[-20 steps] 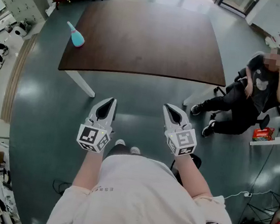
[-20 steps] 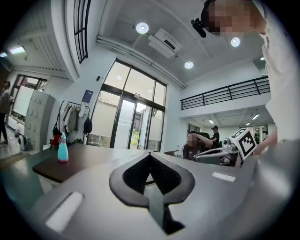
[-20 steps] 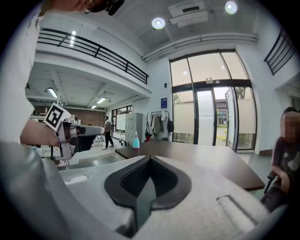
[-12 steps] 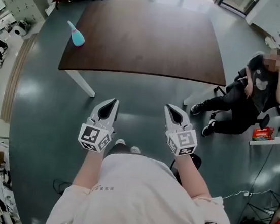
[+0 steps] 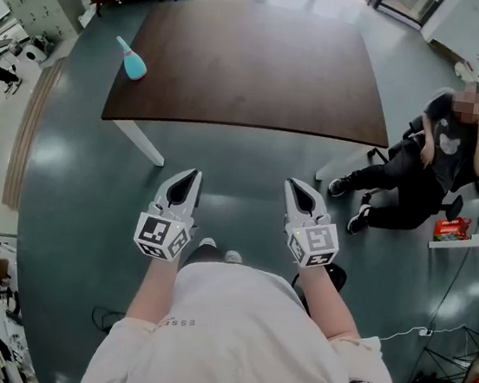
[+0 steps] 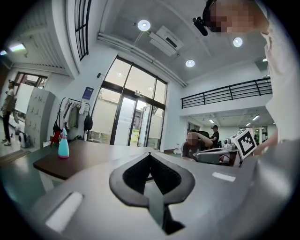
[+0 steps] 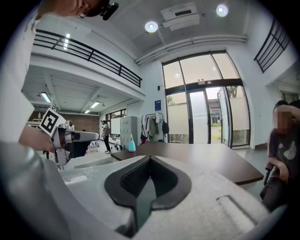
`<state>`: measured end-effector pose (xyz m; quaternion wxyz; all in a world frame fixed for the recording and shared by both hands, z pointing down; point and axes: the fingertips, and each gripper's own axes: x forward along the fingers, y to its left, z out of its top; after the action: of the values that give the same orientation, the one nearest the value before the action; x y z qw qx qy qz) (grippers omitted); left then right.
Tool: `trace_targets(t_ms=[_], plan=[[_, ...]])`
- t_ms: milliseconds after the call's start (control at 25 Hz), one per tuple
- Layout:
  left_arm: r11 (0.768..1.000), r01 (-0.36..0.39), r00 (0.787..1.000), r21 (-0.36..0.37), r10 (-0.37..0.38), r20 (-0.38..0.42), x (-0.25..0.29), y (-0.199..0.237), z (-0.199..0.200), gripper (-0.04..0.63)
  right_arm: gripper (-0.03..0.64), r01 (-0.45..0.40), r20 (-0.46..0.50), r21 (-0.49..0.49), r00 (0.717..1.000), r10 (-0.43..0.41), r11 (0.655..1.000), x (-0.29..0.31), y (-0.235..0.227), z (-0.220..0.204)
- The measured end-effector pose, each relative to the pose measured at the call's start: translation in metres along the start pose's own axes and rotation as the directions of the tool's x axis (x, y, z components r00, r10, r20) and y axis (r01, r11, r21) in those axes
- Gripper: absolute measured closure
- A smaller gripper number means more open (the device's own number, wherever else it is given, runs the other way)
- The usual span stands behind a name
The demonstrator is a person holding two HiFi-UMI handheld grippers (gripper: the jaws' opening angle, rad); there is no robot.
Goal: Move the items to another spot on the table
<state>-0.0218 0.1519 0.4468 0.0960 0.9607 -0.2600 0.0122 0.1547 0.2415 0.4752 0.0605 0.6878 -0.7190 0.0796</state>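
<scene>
The bottle (image 5: 132, 60), pale blue with a white top, stands upright near the far left corner of the brown table (image 5: 256, 66), with nothing else on the tabletop that I can see. It lies ahead and to the left of both hands, well apart from them, with open floor (image 5: 72, 199) and the near table edge in between. The left gripper (image 5: 191, 175) is the nearer one and sits on the bottle's side, so I judge it the natural one to reach; it would need to travel forward and left over the table's near left corner. Its jaws are pressed together with nothing between them. The right gripper (image 5: 293, 186) is likewise clenched and empty, pointing towards the table. A seated person (image 5: 440, 160) is off to the right, clear of the table.
</scene>
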Motion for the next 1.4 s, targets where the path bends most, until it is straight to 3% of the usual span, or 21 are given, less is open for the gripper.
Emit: trace_targets(t_ms=[400,720,1040,1400], plan=[[0.996,-0.091,0.996,0.004,0.091,0.025,-0.009,-0.002,0.001,0.58,0.626,-0.069,-0.013,0.047,0.997,0.07,0.996,0.001,-0.008,-0.006],[0.986,-0.166,0.986,0.002,0.166,0.032,-0.022,0.039,0.001,0.58,0.626,-0.125,-0.031,0.035,0.991,0.126,0.992,0.043,0.011,-0.009],[0.976,-0.217,0.975,-0.005,0.217,0.042,-0.028,0.121,0.012,0.58,0.626,-0.157,-0.057,0.044,0.986,0.159,0.987,0.121,0.046,-0.009],[0.97,-0.237,0.971,-0.049,0.239,0.032,-0.016,0.257,0.036,0.58,0.626,-0.167,-0.082,0.005,0.983,0.167,0.986,0.241,0.094,0.026]])
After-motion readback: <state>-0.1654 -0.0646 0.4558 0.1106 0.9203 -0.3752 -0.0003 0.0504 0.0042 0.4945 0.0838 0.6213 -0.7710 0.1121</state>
